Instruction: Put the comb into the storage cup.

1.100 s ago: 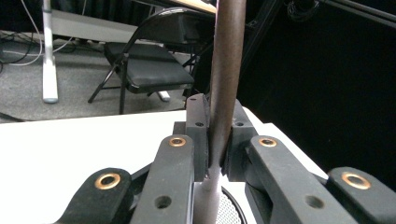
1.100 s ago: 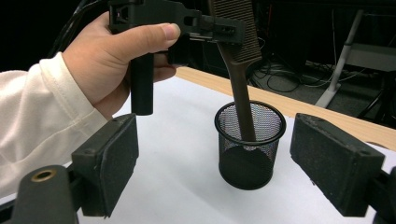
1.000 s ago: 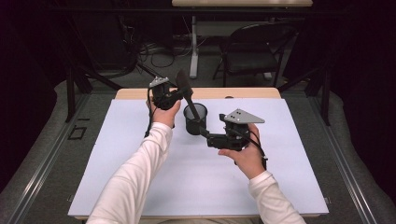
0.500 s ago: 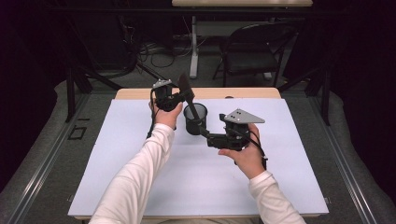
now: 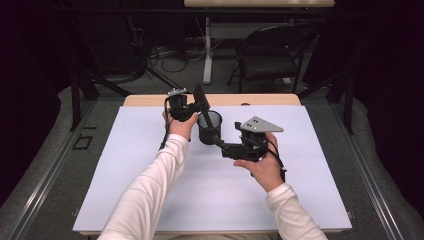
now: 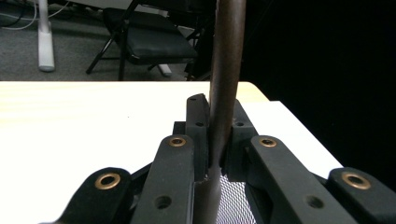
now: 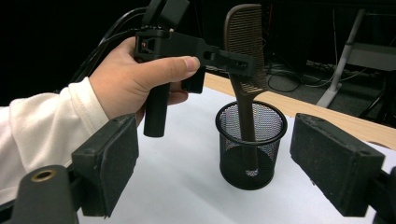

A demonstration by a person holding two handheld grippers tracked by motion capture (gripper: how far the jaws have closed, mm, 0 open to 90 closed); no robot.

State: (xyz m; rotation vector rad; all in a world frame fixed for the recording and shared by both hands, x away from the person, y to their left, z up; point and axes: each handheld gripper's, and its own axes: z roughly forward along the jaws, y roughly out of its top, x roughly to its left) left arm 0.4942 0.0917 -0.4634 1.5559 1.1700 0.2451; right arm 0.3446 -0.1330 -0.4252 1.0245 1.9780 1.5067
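At frame centre, the left gripper (image 7: 236, 63), clenching the comb (image 7: 246, 46), is lowering it into the cup (image 7: 251, 144); the right gripper (image 7: 224, 163) is gaping; letting go comes next.

Lab: dark curtains (image 5: 45, 75), floor cables (image 5: 165, 55)

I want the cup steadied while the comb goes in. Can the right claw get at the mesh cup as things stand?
Probably yes: the right claw stands open facing the mesh cup, with bare table between; the comb stands inside, not outside.
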